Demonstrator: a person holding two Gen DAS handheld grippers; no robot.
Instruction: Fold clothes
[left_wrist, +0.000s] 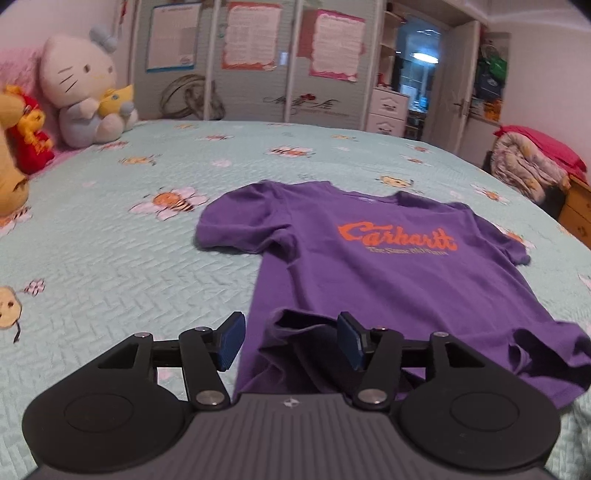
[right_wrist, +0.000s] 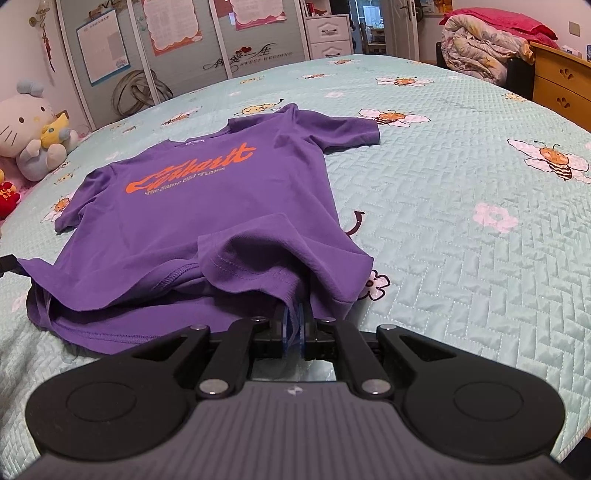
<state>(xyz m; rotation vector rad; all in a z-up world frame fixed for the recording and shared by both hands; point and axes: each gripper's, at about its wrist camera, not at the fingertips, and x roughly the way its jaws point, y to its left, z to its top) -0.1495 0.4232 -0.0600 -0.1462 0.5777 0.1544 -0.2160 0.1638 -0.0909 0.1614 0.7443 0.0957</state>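
Left wrist view: plush toys (left_wrist: 86, 86) lined along the bed's far left edge, broad bare quilt (left_wrist: 110, 258) left of the purple T-shirt (left_wrist: 369, 273). Lay flat mid-bed, print up, hem toward the camera. Left tool (left_wrist: 291, 339) spread apart, hem's left corner between the blue pads (left_wrist: 231, 341), no pad pressing it. Right wrist view: right tool (right_wrist: 294, 325) pressed together, pinching the hem's right corner, cloth bunched up there. Wide open quilt to the right, rolled bedding (right_wrist: 480, 48) and wooden drawers (right_wrist: 561, 81) beyond the far edge. Read in orange across the chest: "Carhartt", beneath it "The Same Old Tunes"; on the wardrobe door (right_wrist: 255, 48), "SWEET WEDDING".
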